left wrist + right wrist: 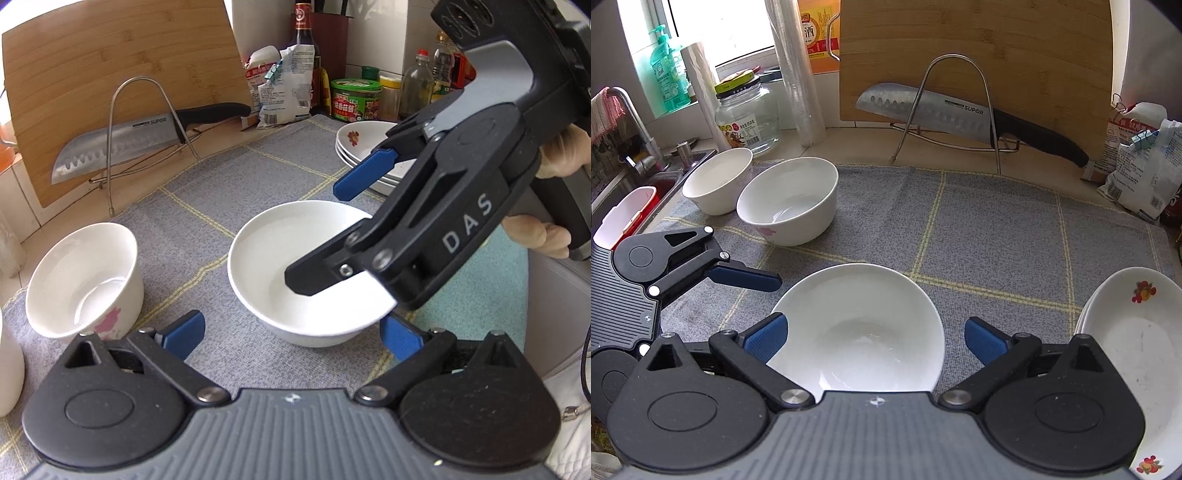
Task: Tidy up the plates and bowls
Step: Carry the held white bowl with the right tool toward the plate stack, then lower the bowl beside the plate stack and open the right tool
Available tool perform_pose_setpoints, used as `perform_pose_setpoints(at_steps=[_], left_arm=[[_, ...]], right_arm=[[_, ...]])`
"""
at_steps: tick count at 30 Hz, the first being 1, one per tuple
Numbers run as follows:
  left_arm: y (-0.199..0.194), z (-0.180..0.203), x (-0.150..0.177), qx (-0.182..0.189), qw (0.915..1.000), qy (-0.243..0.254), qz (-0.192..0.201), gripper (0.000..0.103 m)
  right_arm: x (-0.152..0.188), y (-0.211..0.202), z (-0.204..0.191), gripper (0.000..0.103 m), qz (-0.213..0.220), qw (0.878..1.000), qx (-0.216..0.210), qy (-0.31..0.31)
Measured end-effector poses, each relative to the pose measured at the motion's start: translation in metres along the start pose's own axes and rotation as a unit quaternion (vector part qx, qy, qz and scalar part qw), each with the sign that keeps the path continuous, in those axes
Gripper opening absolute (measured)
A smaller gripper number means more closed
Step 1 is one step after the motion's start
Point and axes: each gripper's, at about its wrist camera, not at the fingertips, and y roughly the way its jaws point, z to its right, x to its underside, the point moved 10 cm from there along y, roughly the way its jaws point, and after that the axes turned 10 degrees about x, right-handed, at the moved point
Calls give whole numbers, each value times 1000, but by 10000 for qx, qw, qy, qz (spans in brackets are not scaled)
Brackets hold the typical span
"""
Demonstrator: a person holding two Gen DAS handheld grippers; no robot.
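White and glazed, the plain ceramic bowl [303,273] is seen on the grey checked cloth [280,170], between the spread blue-padded fingers of the left gripper [291,334]; the right gripper [873,338] is held spread over its rim, gripping nothing.

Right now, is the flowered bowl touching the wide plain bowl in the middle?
Apart. Left wrist view shows grey cloth between flowered bowl and wide bowl.

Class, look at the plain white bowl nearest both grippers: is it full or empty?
Empty. The plain white bowl sits upright on the checked cloth, its bare glazed bottom showing.
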Motion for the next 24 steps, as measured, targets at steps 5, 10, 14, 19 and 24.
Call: perform_pose_setpoints(at_steps=[5, 10, 14, 19, 24], left_arm=[[-28, -9, 10, -196, 9995, -246, 73, 101], [-55, -20, 23, -432, 9976, -474, 247, 102], [-76, -35, 37, -655, 9948, -678, 392, 102], [-96, -54, 51, -1027, 9895, -921, 438, 102], [-103, -63, 55, -1201, 9840, -1225, 476, 102]], right_arm=[[-5, -10, -8, 103, 145, 9999, 80, -26], [-8, -15, -25, 103, 255, 9995, 184, -40], [-10, -17, -43, 103, 369, 9990, 256, -44], [-9, -17, -66, 103, 386, 9988, 276, -131], [-11, -18, -73, 103, 448, 9978, 274, -414]])
